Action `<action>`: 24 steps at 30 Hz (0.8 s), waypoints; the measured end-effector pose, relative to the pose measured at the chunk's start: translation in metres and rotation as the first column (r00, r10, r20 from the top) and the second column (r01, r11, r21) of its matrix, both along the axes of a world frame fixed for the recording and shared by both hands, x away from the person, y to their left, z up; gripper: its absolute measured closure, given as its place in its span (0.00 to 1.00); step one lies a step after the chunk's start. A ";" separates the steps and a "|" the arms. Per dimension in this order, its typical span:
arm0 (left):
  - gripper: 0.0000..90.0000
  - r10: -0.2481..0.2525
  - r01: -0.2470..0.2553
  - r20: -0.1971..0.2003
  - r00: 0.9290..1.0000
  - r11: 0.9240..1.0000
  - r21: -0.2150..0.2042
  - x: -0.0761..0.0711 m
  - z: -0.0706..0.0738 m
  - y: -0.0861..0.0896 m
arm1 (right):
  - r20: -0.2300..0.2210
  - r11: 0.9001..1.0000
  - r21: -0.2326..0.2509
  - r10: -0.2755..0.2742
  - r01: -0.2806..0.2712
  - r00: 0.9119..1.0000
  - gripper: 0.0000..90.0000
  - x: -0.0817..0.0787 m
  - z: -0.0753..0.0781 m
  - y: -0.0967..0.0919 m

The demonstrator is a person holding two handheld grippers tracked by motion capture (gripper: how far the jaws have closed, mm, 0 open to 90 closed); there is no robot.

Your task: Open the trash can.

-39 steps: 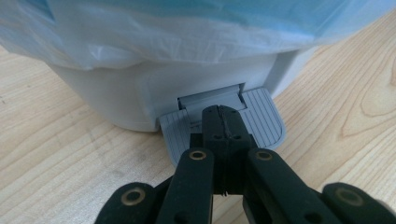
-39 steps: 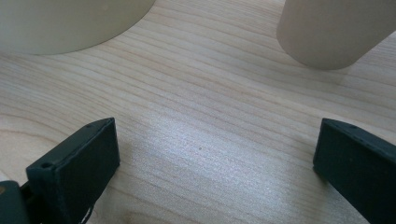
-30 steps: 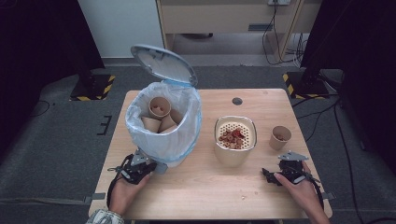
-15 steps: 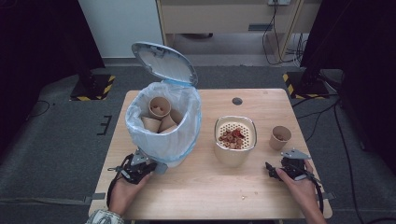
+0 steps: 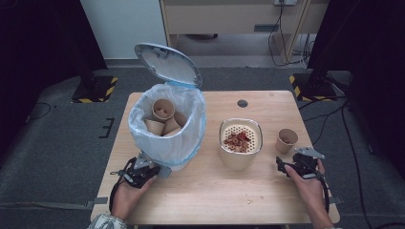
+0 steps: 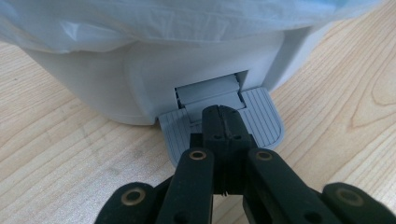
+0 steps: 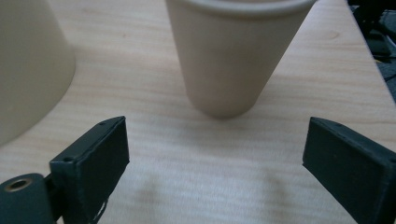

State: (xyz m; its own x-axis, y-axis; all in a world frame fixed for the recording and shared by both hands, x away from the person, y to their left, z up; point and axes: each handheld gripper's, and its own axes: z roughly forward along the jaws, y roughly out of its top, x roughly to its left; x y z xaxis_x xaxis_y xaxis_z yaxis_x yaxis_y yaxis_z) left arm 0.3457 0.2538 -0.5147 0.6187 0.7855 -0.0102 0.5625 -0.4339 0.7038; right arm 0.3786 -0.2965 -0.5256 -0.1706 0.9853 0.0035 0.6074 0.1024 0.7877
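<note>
Right now my left gripper point(image 6: 223, 122), jaws together, presses the bin's grey ribbed pedal point(image 6: 261, 122) — lid up; my right gripper point(image 7: 215, 154), jaws just widened, empty, faces the tan paper cup point(image 7: 233, 51) near the table's right edge — next, advance and clamp

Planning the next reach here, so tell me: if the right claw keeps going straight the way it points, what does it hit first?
Most likely the paper cup: it stands dead ahead of the open right claw, with bare table between them. The cream bowl sits off to the side, out of that line.
</note>
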 end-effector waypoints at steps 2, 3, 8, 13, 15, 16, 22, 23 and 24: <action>1.00 0.000 0.000 0.001 1.000 1.000 0.001 0.000 0.000 0.000 | 0.017 0.999 0.023 -0.026 0.025 1.000 0.07 0.002 0.002 0.000; 1.00 0.000 0.000 0.001 1.000 1.000 0.001 0.000 0.000 0.000 | 0.017 0.999 0.023 -0.026 0.025 1.000 0.07 0.002 0.002 0.000; 1.00 0.000 0.000 0.003 1.000 1.000 0.003 0.000 0.000 0.000 | 0.040 0.996 0.080 -0.040 0.037 0.998 0.06 0.008 0.008 -0.001; 1.00 0.000 0.000 0.003 1.000 1.000 -0.002 0.000 0.000 0.000 | 0.062 0.994 0.111 -0.031 0.024 0.998 0.05 0.015 0.011 0.001; 1.00 -0.001 0.001 0.003 1.000 1.000 -0.003 0.000 0.000 0.000 | 0.087 0.993 0.120 -0.012 0.002 0.996 0.05 0.016 0.012 0.000; 1.00 -0.002 0.002 0.004 1.000 1.000 -0.002 0.000 0.000 0.000 | 0.088 0.992 0.125 -0.017 0.006 0.996 0.05 0.018 0.013 -0.001; 1.00 -0.001 0.001 0.004 1.000 1.000 0.000 0.000 0.000 0.000 | 0.090 0.995 0.101 -0.022 0.013 0.996 0.06 0.025 0.014 -0.003; 1.00 -0.001 0.001 0.003 1.000 1.000 -0.001 0.000 0.000 0.000 | 0.090 0.995 0.101 -0.022 0.013 0.996 0.06 0.025 0.014 -0.003; 1.00 -0.001 0.001 0.002 1.000 1.000 -0.001 0.000 0.000 0.000 | 0.093 0.994 0.104 -0.028 0.018 0.995 0.06 0.026 0.014 -0.003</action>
